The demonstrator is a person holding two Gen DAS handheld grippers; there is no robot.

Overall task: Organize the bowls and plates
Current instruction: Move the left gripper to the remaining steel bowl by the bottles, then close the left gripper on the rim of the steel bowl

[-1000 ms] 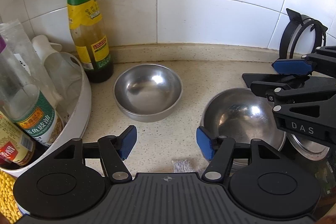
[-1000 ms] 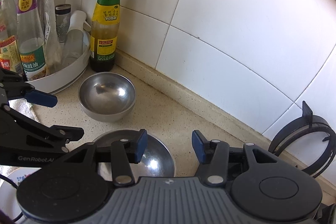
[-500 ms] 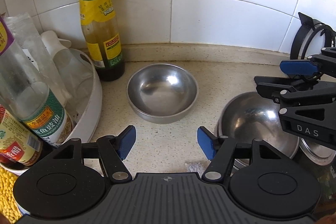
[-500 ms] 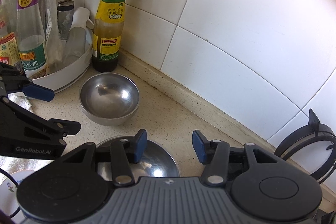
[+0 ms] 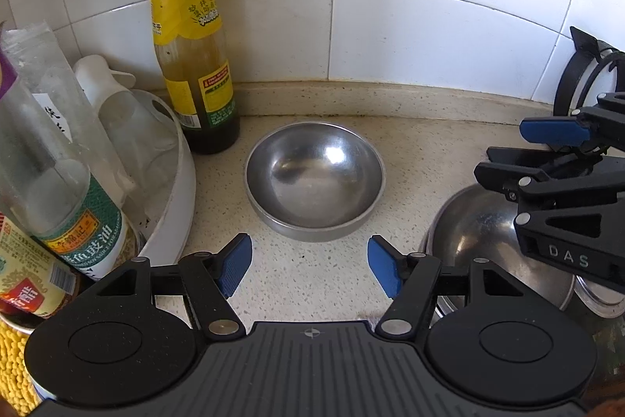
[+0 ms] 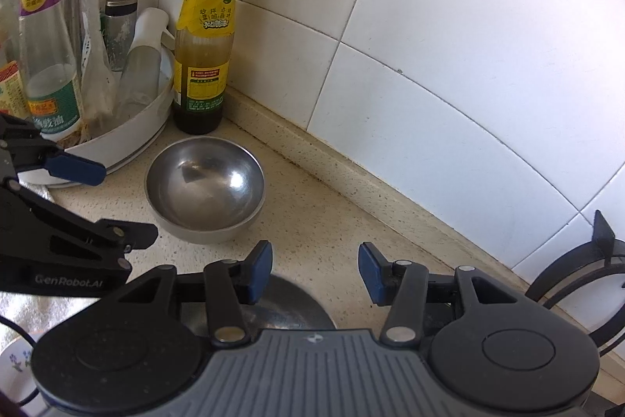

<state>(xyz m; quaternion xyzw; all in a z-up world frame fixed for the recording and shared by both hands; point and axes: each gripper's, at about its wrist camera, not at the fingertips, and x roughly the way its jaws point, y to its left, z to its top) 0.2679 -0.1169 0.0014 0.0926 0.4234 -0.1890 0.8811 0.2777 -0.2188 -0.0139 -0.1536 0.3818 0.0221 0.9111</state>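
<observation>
A small steel bowl [image 5: 314, 178] stands empty on the speckled counter near the wall, also seen in the right wrist view [image 6: 205, 182]. My left gripper [image 5: 309, 266] is open just short of it, with the bowl centred ahead of the blue pads and nothing between them. A larger steel bowl [image 5: 480, 241] sits to the right. My right gripper [image 6: 315, 270] hovers open over the larger bowl [image 6: 297, 303], which is mostly hidden under its fingers. Each gripper shows in the other's view: the right gripper [image 5: 519, 151] and the left gripper [image 6: 113, 200].
A tall sauce bottle [image 5: 191, 65] stands behind the small bowl. A white round tray [image 5: 175, 202] of bottles fills the left. A black stove pan support [image 5: 578, 77] is at the far right. A flower-patterned plate [image 6: 15, 366] lies low at the left. Tiled wall behind.
The right gripper has crept forward over the larger bowl, which now shows less. The left view has shifted slightly, bringing the small bowl between the fingers' line. Both stay open.
</observation>
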